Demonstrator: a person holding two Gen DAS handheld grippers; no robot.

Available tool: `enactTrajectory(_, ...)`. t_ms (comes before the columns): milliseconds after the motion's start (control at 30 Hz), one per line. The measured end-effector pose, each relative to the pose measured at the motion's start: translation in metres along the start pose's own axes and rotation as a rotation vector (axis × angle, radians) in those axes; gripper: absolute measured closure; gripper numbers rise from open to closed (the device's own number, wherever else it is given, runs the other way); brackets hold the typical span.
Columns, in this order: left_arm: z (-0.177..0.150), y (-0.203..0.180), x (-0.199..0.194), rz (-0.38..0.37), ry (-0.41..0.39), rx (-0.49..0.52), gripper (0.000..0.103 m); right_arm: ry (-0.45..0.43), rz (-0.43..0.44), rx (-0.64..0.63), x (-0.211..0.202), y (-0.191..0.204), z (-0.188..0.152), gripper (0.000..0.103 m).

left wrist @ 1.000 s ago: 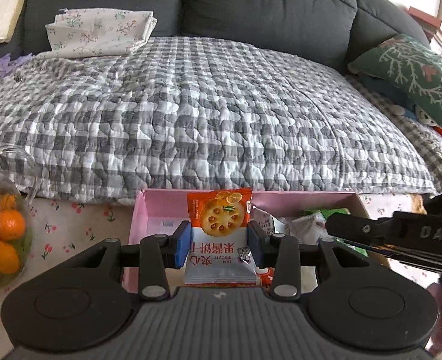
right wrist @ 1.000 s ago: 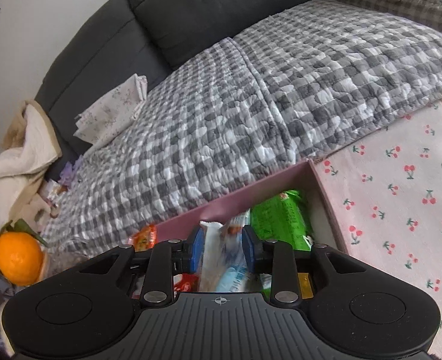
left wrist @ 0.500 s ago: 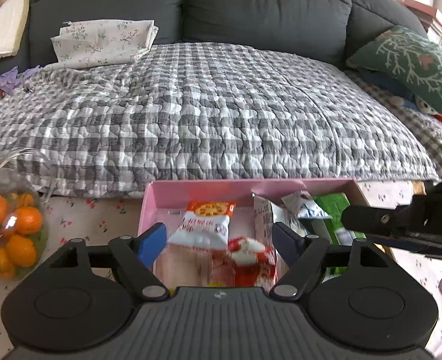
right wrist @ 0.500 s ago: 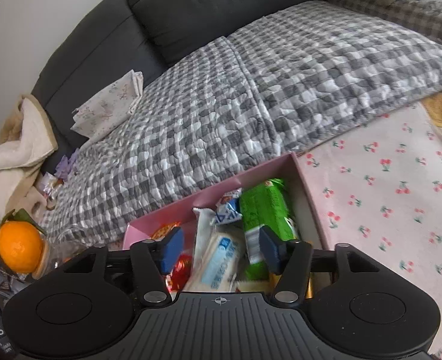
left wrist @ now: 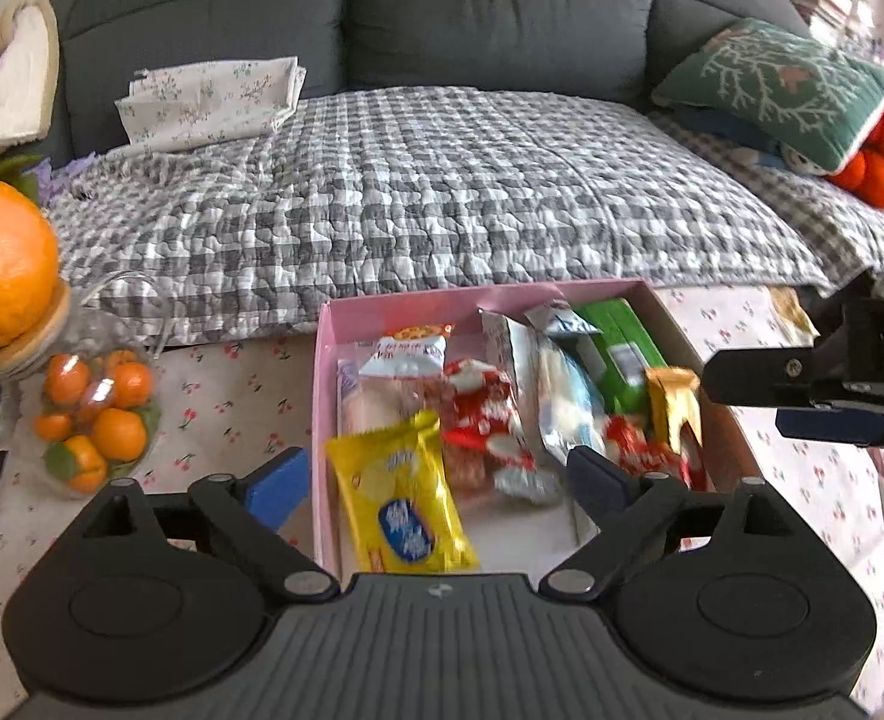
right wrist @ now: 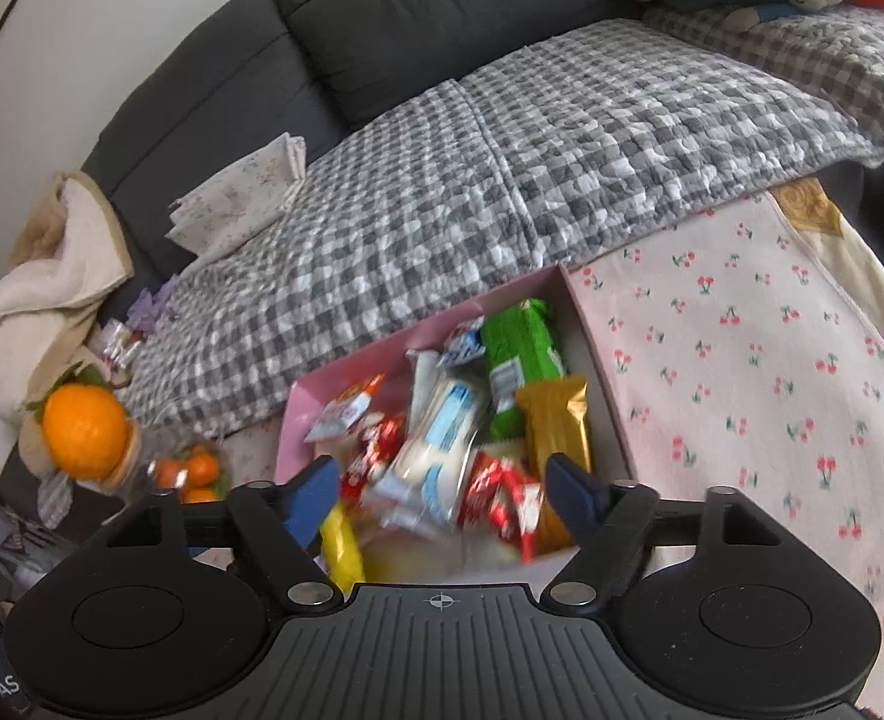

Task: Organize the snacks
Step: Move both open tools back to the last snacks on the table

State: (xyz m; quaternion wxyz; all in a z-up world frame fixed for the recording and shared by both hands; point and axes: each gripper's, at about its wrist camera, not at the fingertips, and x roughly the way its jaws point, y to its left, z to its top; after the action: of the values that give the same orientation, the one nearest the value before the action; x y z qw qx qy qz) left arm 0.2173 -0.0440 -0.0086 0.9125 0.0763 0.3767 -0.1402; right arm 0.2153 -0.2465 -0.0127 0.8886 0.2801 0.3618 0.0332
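Observation:
A pink box [left wrist: 346, 324] on the cherry-print cloth holds several snack packets: a yellow one [left wrist: 403, 510], a white-and-orange biscuit packet [left wrist: 409, 351], red-and-white sweets [left wrist: 484, 414], a white-and-blue packet [left wrist: 562, 402], a green one [left wrist: 619, 354] and a gold one [left wrist: 673, 396]. My left gripper [left wrist: 439, 477] hovers over the box's near end, its jaws opening, the packets lying loose below them. My right gripper [right wrist: 442, 489] hangs over the same box [right wrist: 298, 414], jaws also opening, above the white-and-blue packet [right wrist: 442, 438] without pressing it. From the left wrist, the right gripper [left wrist: 802, 405] shows at the box's right.
A glass jar of small oranges [left wrist: 94, 420] stands left of the box, with a large orange [left wrist: 4, 264] on its lid. Behind the box runs a sofa with a grey checked quilt [left wrist: 442, 192], a folded floral cloth [left wrist: 214, 96] and a green cushion [left wrist: 778, 84]. The cherry-print cloth [right wrist: 742, 360] stretches right.
Both grippers have opened and drawn back and up from the box. The left let go of the biscuit packet, the right of the white-and-blue packet; both packets now lie in the box.

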Motion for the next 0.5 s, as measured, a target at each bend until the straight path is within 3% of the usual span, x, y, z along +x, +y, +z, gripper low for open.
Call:
enactTrajectory(333,-0.027,0.004,-0.036,0.006,0.042,-0.007,0.007,0.040,-0.036,-0.076,-0.035,0.018,-0.035,0.023)
enactTrajectory(500,-0.048,0.005,-0.051,0.074,0.062,-0.007,0.006,0.064,-0.071,-0.102,-0.047,0.020,-0.051,0.023)
